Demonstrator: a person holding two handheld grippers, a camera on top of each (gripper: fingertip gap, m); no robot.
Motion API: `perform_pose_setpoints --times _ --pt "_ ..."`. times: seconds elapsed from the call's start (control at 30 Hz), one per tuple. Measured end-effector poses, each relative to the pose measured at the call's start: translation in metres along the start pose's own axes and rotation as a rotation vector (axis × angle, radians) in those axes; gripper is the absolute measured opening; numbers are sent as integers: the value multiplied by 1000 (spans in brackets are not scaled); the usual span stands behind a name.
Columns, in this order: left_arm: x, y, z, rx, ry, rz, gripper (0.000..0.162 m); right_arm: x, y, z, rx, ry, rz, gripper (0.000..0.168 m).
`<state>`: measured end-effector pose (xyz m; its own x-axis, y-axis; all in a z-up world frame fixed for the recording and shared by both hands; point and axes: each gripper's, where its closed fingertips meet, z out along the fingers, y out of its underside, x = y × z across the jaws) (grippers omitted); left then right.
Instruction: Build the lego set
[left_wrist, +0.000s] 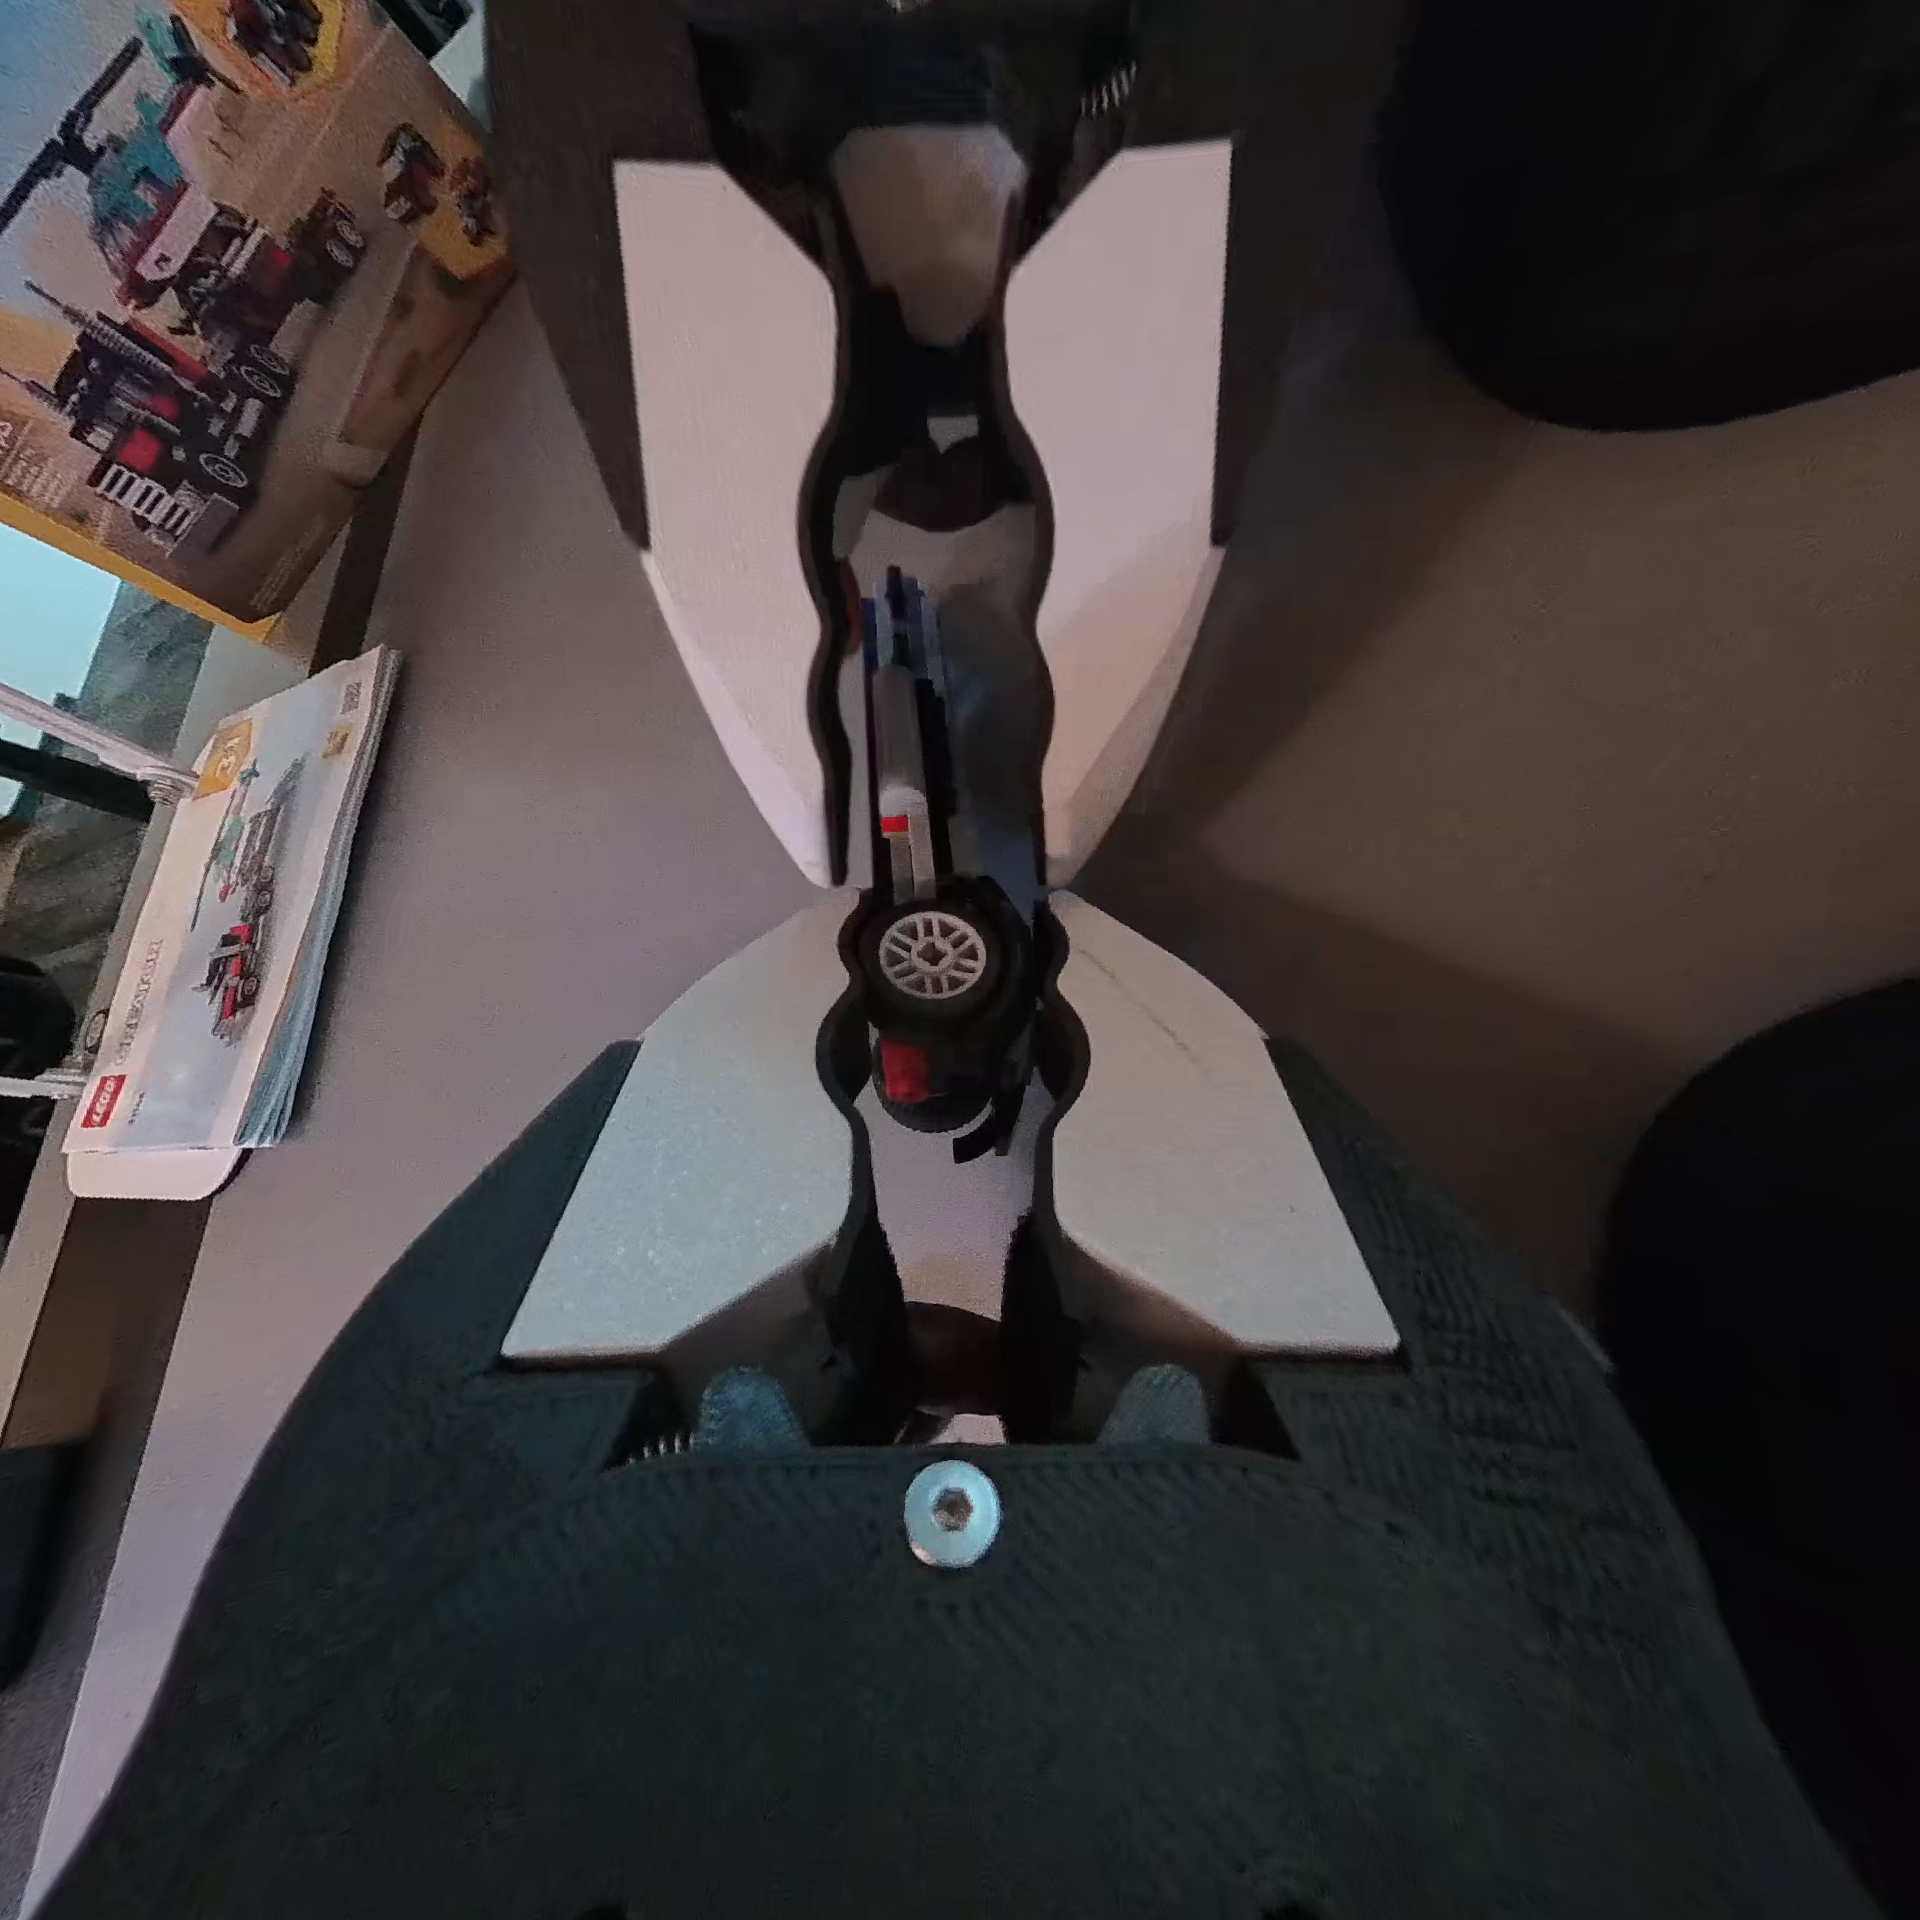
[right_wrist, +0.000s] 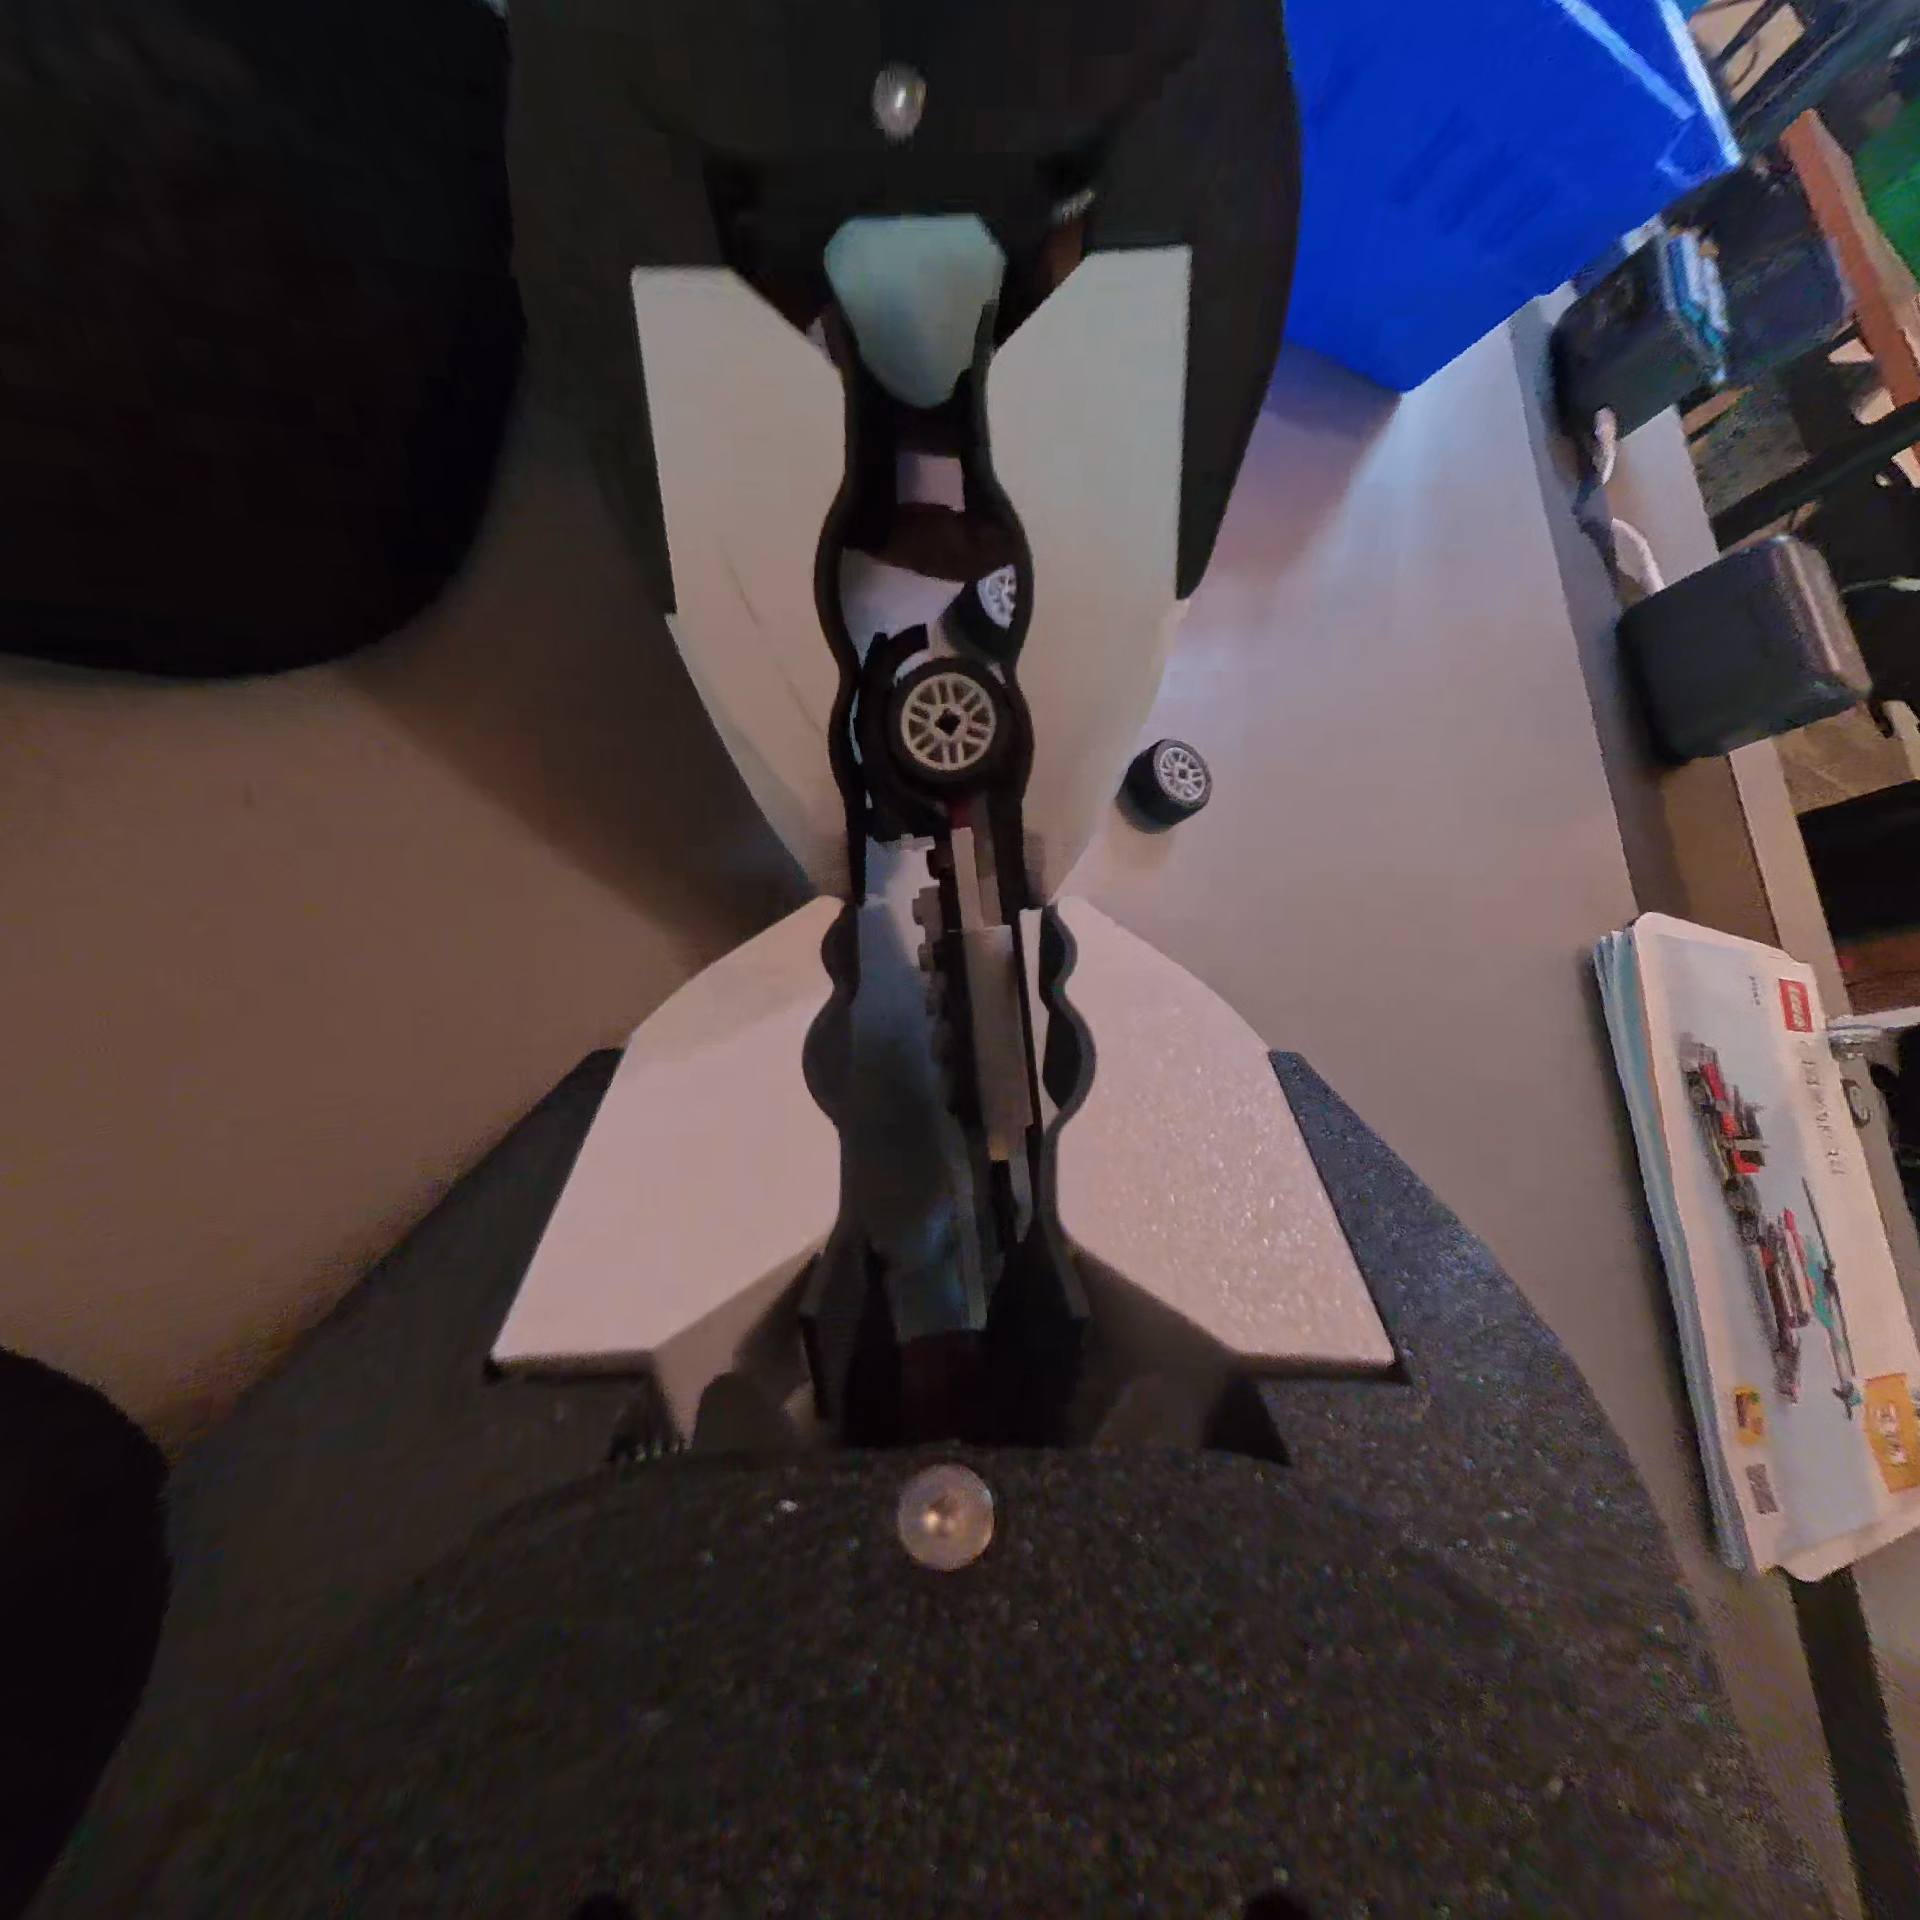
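Observation:
A partly built lego vehicle (left_wrist: 904, 748) is held in the air between my two grippers, which meet tip to tip. My left gripper (left_wrist: 945, 920) is shut on the end with a black wheel with a grey hub (left_wrist: 932, 954). My right gripper (left_wrist: 940, 862) comes in from the top, shut on the long grey and blue body. In the right wrist view, my right gripper (right_wrist: 945, 920) clamps the body (right_wrist: 987, 1039), and the left gripper (right_wrist: 940, 873) holds the wheeled end (right_wrist: 948, 720). A loose wheel (right_wrist: 1169, 779) lies on the grey table (right_wrist: 1351, 935).
The lego box (left_wrist: 208, 312) and the instruction booklet (left_wrist: 229, 914) lie at the table's edge; the booklet also shows in the right wrist view (right_wrist: 1766, 1247). A blue bin (right_wrist: 1455, 177) stands at the far right. Dark rounded shapes (left_wrist: 1662, 208) flank the grippers. The tips of both grippers are at nearly the same place.

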<state>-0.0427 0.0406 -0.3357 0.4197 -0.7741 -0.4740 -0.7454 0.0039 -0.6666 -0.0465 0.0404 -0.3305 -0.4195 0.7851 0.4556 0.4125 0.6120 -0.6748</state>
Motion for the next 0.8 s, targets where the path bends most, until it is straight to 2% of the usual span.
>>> perform_pose_setpoints --times 0.07,0.17,0.3,0.5,0.7,0.8 --pt "2 3 2 -15 6 15 29 3 5 4 -49 45 -63 21" --pt "-1 5 2 -14 -15 7 30 4 6 4 -52 58 -103 20" --pt "-7 7 0 10 -40 -25 42 6 3 0 20 51 -99 19" --pt "-4 6 2 23 -34 8 29 7 0 -2 94 31 -63 19" --pt "-8 -2 -3 49 -62 40 28 11 -4 -4 126 41 -12 20" --pt "-7 0 -2 35 -69 80 28 8 -12 -7 179 9 35 31"
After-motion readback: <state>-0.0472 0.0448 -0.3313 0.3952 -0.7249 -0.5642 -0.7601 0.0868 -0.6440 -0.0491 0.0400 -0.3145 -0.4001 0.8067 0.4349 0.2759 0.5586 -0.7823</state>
